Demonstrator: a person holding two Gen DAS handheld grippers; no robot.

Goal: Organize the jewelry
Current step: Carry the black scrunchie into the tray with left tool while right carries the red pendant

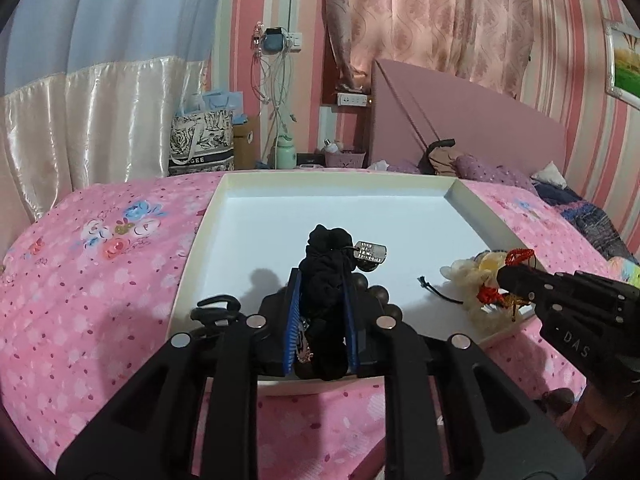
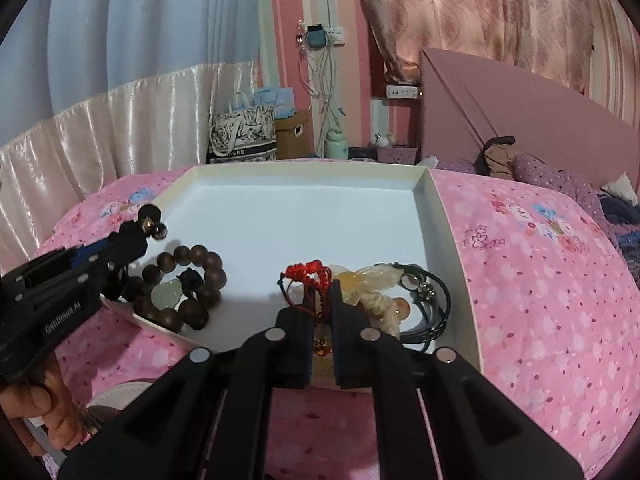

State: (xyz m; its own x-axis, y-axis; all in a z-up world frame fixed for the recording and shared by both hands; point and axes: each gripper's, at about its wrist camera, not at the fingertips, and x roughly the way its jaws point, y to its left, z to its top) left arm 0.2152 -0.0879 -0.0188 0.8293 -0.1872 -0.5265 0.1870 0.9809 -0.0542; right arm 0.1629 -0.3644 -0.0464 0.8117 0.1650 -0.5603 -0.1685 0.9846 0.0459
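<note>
A wide white tray [image 1: 320, 178] lies on the pink bed. My left gripper [image 1: 322, 280] is shut on a black cord bundle [image 1: 326, 264] with a metal tag [image 1: 370, 251], held over the tray's near edge. In the right wrist view the left gripper [image 2: 132, 240] shows at the left beside a brown bead bracelet [image 2: 188, 288]. My right gripper [image 2: 322, 292] is shut on a red knotted cord charm [image 2: 310, 274], next to yellow and cream ornaments [image 2: 368, 286] and a dark cord necklace [image 2: 436, 304]. The right gripper also shows in the left wrist view [image 1: 508, 278].
The pink floral bedspread [image 2: 540, 280] surrounds the tray. A pink headboard [image 1: 472, 120] and pillows [image 1: 492, 174] stand at the far right. A patterned bag [image 1: 202, 142], a green bottle [image 1: 285, 154] and hanging cables [image 1: 272, 80] lie beyond the bed.
</note>
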